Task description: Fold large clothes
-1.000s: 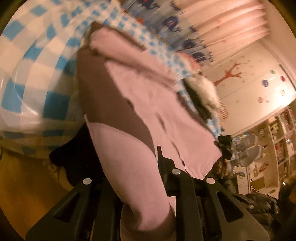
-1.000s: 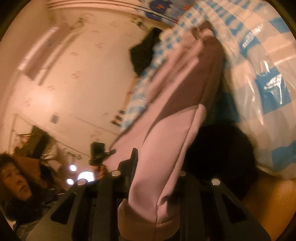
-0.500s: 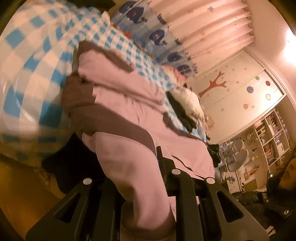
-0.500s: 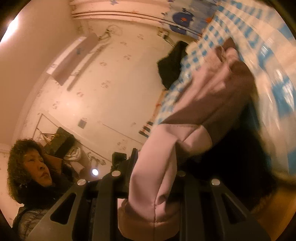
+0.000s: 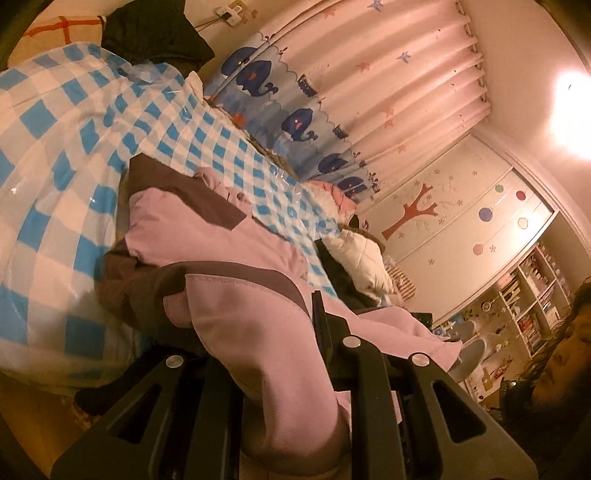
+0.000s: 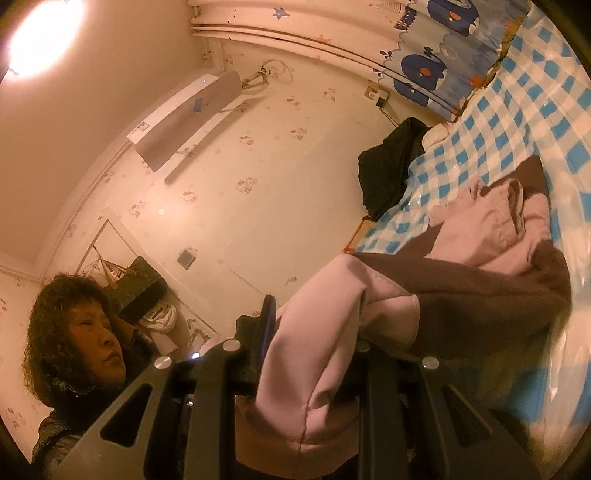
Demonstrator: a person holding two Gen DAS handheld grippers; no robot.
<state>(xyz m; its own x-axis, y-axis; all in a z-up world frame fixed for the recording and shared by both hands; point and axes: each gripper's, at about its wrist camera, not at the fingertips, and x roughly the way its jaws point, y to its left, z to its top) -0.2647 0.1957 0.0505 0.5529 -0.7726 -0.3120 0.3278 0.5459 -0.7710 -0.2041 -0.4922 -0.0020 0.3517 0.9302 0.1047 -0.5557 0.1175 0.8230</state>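
Left wrist view: the left gripper [image 5: 284, 354] was seen from behind, and a thick fold of the pink and brown fleece garment [image 5: 229, 243] was pinched between its two black fingers [image 5: 325, 325]. The fingers were kept a little apart by the cloth, which filled the whole gap. From the grip the garment was stretched forward and was laid in loose folds on the blue and white checked plastic sheet [image 5: 74, 122] that covered the bed. A white padded jacket [image 5: 362, 254] was lying further along the bed, near the curtain printed with blue whales [image 5: 295, 118]. A black garment [image 5: 155, 33] was placed at the far end of the sheet.

In the right wrist view, the right gripper [image 6: 314, 365] was closed in the same way on another pink part of the garment [image 6: 480, 266], near a stitched seam. Its fingers [image 6: 267, 325] were pressed against the cloth from both sides. The brown part of the garment was spread from there onto the checked sheet [image 6: 517, 122]. The black garment [image 6: 391, 162] was seen at the edge of the bed, under the whale curtain [image 6: 436, 48].
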